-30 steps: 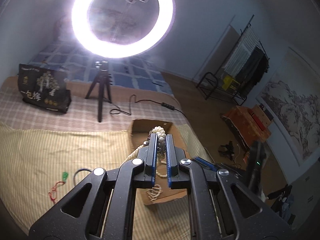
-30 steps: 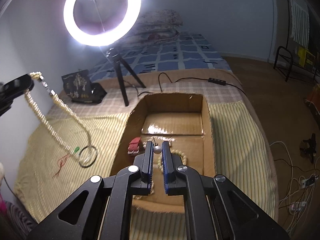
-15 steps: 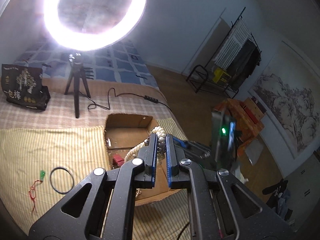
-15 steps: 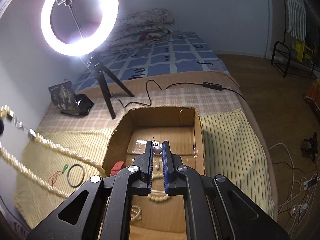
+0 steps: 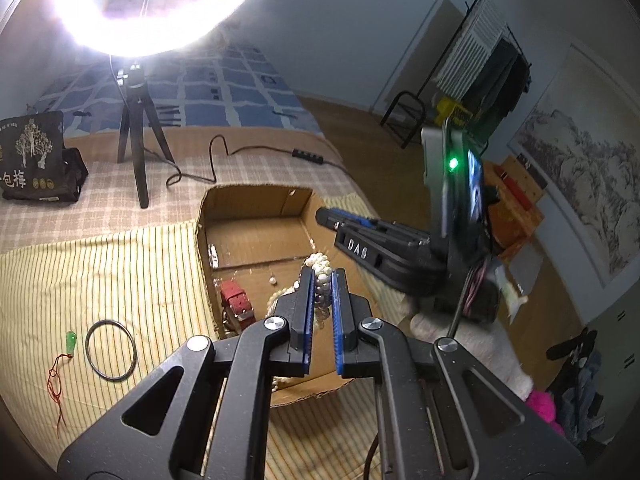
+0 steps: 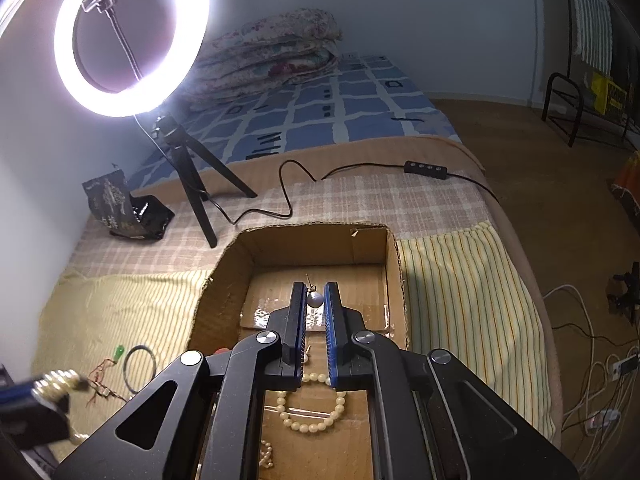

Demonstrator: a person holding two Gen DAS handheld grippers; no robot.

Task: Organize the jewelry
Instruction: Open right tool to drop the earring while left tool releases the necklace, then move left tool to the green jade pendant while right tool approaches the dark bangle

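Observation:
My left gripper is shut on a cream pearl necklace and holds it over the near end of the open cardboard box. My right gripper is shut on a grey pearl earring above the same box; it also shows in the left wrist view. A bead bracelet, a red watch strap and a drop earring lie in the box. A black bangle and a green pendant on red cord lie on the striped cloth.
A ring light on a tripod stands behind the box, its cable and switch trailing right. A black bag stands at the back left. The bed edge falls to the floor on the right, where cables lie.
Both grippers have moved over the box. The left one brought the hanging necklace in from the left and lowered it. The right one moved forward with the earring.

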